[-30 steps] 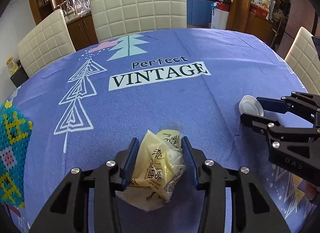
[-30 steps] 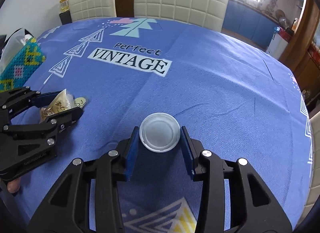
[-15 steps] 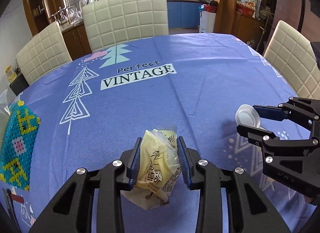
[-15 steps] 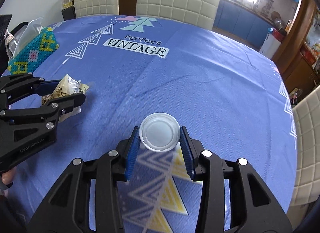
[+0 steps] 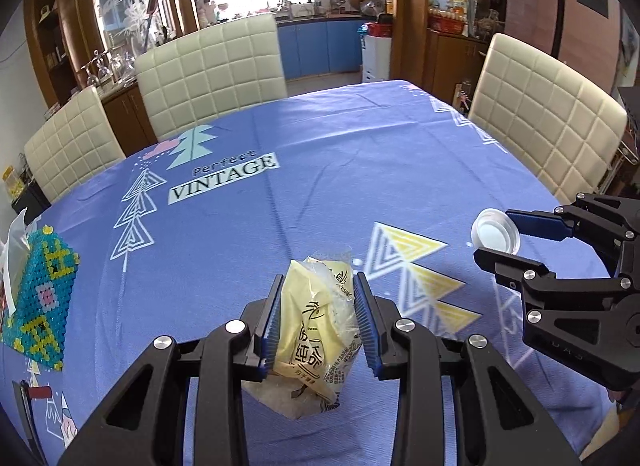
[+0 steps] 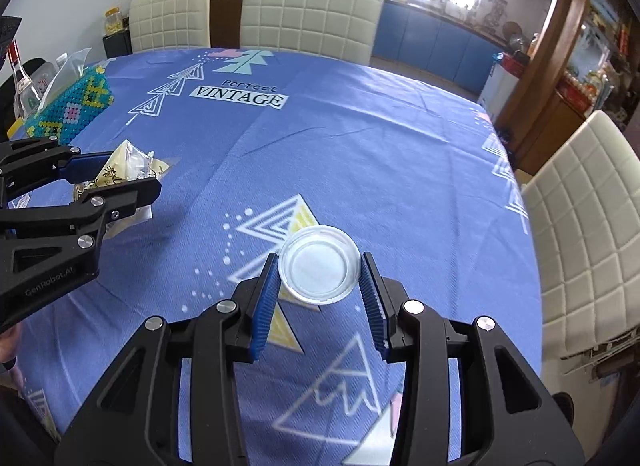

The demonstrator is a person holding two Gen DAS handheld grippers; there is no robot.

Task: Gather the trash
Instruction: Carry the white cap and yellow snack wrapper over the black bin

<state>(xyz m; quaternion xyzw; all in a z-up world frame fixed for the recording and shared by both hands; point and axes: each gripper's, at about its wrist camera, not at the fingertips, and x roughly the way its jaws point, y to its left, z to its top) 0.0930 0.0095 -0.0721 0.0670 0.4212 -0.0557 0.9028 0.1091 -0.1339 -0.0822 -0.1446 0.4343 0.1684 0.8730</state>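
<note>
My left gripper (image 5: 318,320) is clamped on the crumpled yellow wrapper (image 5: 316,330), its jaws having just been closing on it; my right gripper (image 6: 318,294) pinches the white plastic lid (image 6: 318,270) by its rim; both hang clear above the blue tablecloth (image 5: 320,185); I should keep both squeezes steady and level, since the lid could slip sideways.

Place: a home dining room, open to a kitchen behind.
Table: a big table under a blue printed tablecloth (image 5: 320,185).
Seating: cream quilted dining chairs (image 5: 212,61) round it.
Walls: wooden cabinets (image 5: 452,5) crowded with jars and bottles, stemmed glasses (image 5: 104,65) on a sideboard.
Kitchen: blue cupboards (image 6: 440,45) and a cluttered counter below a bright window.
</note>
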